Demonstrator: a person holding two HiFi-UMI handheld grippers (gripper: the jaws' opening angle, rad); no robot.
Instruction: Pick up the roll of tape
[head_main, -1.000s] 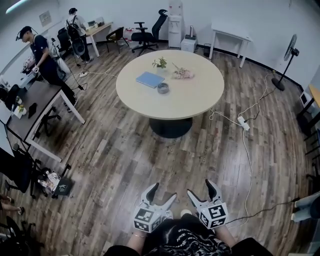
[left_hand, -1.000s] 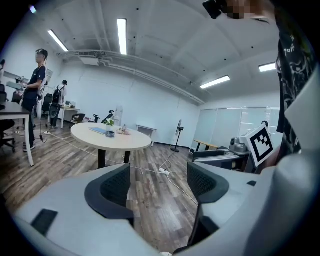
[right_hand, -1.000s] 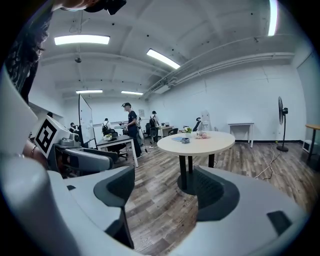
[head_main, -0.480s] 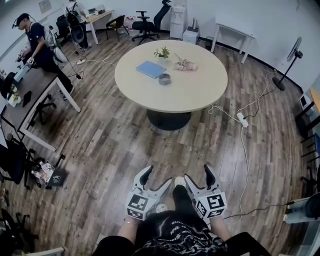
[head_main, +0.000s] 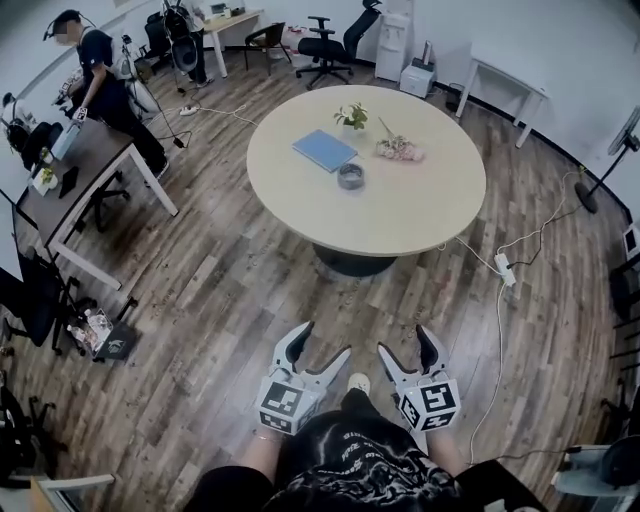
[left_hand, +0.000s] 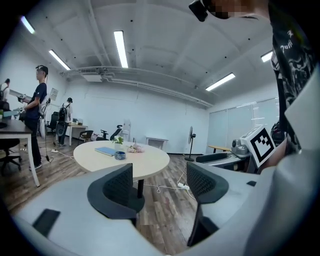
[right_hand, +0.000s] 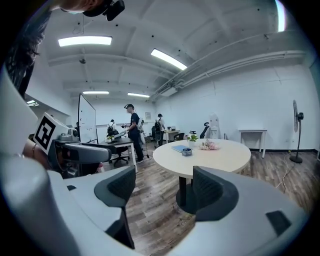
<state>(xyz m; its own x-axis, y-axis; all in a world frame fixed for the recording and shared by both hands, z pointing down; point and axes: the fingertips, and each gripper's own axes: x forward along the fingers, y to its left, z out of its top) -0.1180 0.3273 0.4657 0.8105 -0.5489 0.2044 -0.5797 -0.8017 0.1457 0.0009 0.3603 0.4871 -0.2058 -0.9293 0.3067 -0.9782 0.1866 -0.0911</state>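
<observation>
A grey roll of tape (head_main: 351, 176) lies near the middle of the round beige table (head_main: 420, 225), a few steps ahead of me. It shows small and far in the left gripper view (left_hand: 120, 155) and the right gripper view (right_hand: 186, 152). My left gripper (head_main: 322, 346) and right gripper (head_main: 407, 343) hang low near my body over the wood floor, far short of the table. Both are open with nothing between the jaws.
On the table lie a blue book (head_main: 324, 150), a small plant (head_main: 351, 117) and pink flowers (head_main: 399, 149). A cable with a power strip (head_main: 504, 270) runs over the floor at the right. A desk (head_main: 75, 185), office chairs (head_main: 326, 46) and people (head_main: 105, 85) stand at the left and back.
The view has swung a little: the table now sits further right and lower in the head view. Both grippers stay low by my body, open as before.
</observation>
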